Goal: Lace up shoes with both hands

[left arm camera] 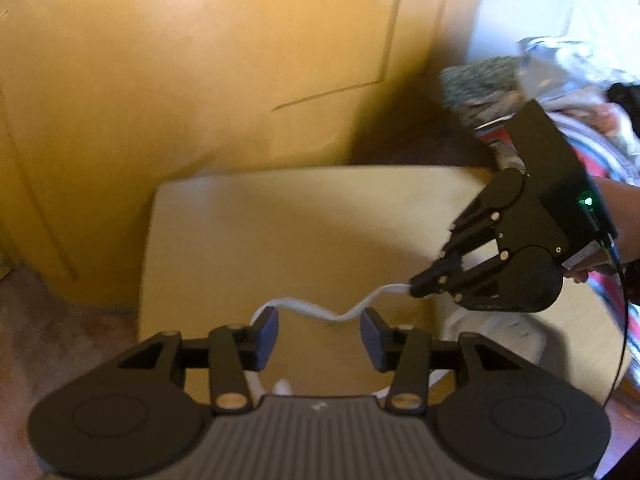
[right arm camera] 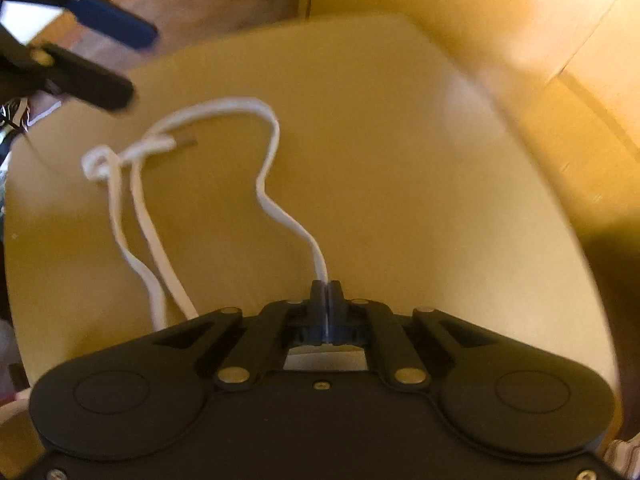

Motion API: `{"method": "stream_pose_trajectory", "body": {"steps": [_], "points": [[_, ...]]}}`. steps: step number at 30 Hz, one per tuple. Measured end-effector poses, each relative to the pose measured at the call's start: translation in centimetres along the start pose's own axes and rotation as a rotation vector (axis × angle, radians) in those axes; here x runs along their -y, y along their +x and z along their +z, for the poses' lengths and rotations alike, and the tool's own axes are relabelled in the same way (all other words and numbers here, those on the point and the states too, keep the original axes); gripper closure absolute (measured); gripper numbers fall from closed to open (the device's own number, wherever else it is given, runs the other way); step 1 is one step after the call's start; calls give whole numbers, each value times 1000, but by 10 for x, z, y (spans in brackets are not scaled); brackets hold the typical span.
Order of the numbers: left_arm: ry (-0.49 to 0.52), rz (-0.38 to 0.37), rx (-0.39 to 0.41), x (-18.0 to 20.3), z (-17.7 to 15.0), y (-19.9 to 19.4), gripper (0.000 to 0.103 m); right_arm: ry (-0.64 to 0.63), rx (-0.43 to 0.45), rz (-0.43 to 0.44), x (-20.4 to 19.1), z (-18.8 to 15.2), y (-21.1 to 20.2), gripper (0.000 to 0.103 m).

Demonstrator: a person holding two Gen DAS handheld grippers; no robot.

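1. Over the table [right arm camera: 400, 160], one white lace [right arm camera: 268, 184] is seen; it is held at one end by the right gripper [right arm camera: 328, 292], whose jaws are clenched on it.
2. The left gripper [left arm camera: 319, 338] is released: its two blue pads [left arm camera: 267, 334] stand apart, and the lace runs just beyond them without being pressed. No earlier picture is given, so nothing more can be said about its jaws.
3. A loose knot or loop [right arm camera: 116, 156] is already formed in the lace, as seen from the right wrist. It is not pulled tight. From it, two strands go down behind the right gripper body.
4. The shoe [left arm camera: 496, 332] is only partly visible, as a pale shape under the right gripper in the left wrist view; its eyelets cannot be seen, so the threading cannot be judged.
5. It is judged that the tying is begun but not finished: the knot must be tightened, and probably a bow made.
6. Count: two grippers, one lace, one knot, one table, one shoe in view.
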State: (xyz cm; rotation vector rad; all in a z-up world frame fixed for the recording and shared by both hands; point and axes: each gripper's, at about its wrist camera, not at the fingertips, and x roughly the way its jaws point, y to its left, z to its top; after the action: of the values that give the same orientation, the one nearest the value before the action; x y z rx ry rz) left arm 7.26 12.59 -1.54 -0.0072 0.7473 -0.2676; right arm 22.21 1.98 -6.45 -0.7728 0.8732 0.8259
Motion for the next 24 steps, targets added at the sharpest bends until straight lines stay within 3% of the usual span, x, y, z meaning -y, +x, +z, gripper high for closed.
{"method": "stream_pose_trajectory", "body": {"steps": [3,5,7,9,12,16,19,21,24], "points": [[96,-63,50,23,7,-9,56,-47,20,-17,-6,6,-34,101],[147,-100,70,35,11,-13,56,-179,14,-52,-25,13,-74,101],[229,-170,84,55,14,-19,56,-238,1,-69,-35,13,-88,101],[286,-221,86,71,12,-20,56,-410,-62,-87,-64,6,-108,101],[369,-288,85,93,9,-22,59,-515,-114,-87,-82,-3,-117,101],[486,-307,56,113,2,-16,63,-661,-202,-117,-107,-18,-127,101],[531,-317,72,124,-1,-14,64,-700,-215,-113,-114,-22,-141,101],[559,-336,84,130,-2,-14,70,-720,-217,-104,-119,-23,-148,101],[566,-368,100,137,0,-17,102,-713,-197,-109,-122,-19,-152,101]]}}
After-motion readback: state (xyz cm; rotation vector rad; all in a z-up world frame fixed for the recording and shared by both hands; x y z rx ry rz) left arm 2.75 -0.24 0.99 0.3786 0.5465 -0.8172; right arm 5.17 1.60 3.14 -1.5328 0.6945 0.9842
